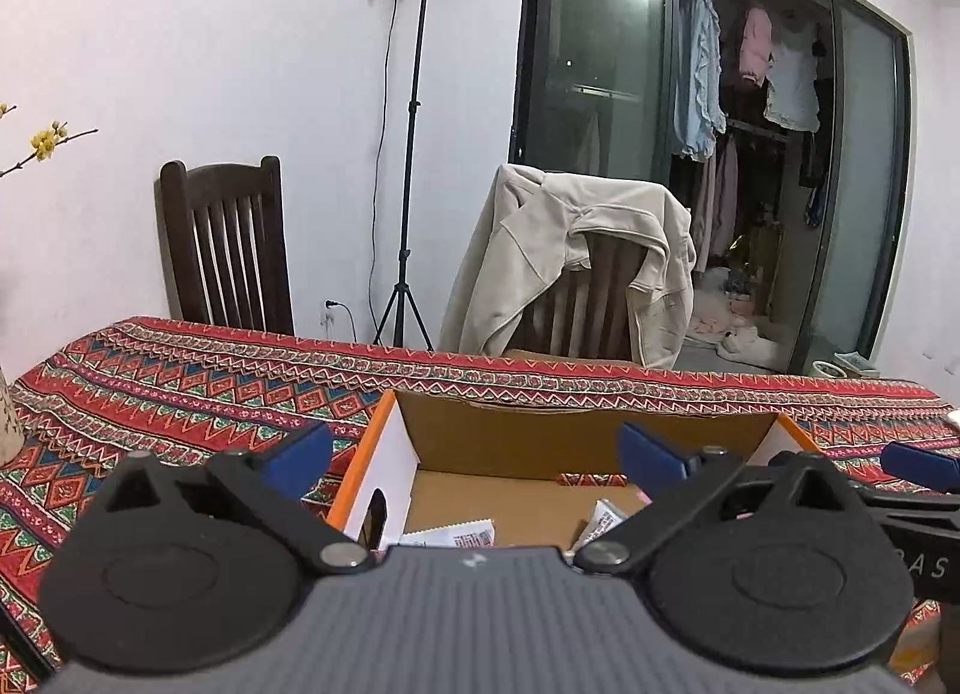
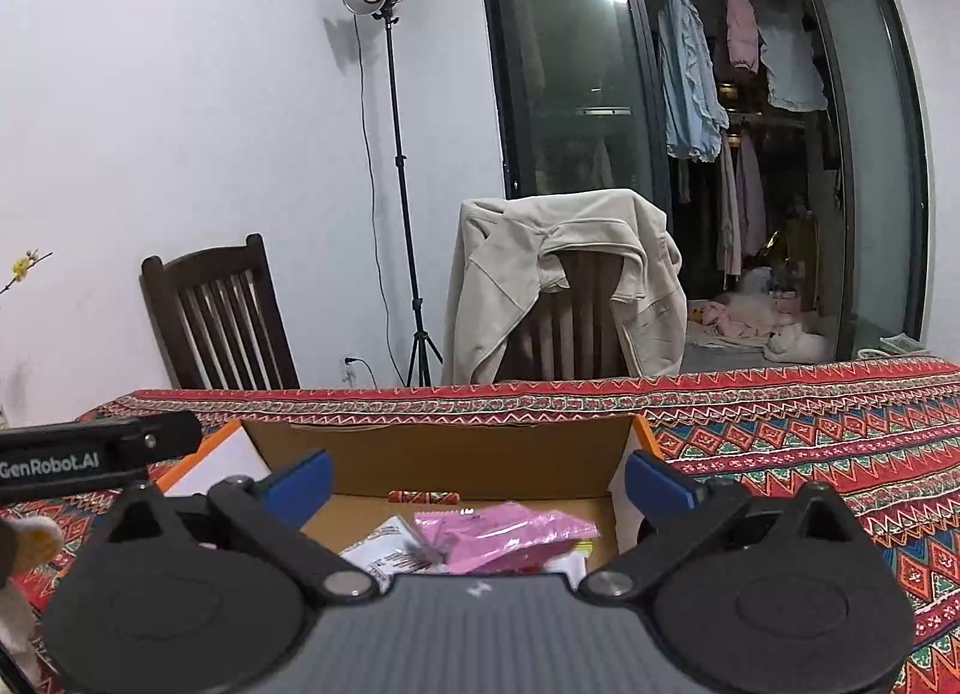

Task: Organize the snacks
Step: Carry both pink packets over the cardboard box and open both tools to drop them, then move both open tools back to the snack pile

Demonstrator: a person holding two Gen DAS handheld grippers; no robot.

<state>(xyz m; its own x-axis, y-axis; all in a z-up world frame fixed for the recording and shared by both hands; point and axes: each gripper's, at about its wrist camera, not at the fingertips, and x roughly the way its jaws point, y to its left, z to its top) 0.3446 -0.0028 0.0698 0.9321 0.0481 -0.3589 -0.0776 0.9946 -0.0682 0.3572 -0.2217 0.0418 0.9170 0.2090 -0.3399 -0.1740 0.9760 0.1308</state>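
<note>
Judging by the packets already lying inside the cardboard box (image 2: 438,454), the sorting looks well along; no loose snacks show on the bench (image 2: 810,430). A pink packet (image 2: 510,532) rests low centre. The left gripper (image 1: 474,454) and right gripper (image 2: 477,478) both gape wide, empty, tilted slightly down over the box.

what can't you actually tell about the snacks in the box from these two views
- Open cardboard box, left wrist view: near floor hidden behind left gripper body.
- Pink snack packet, right wrist view: lower edge cut off by right gripper body; print too small.
- White printed packets: mostly hidden, count unclear.
</note>
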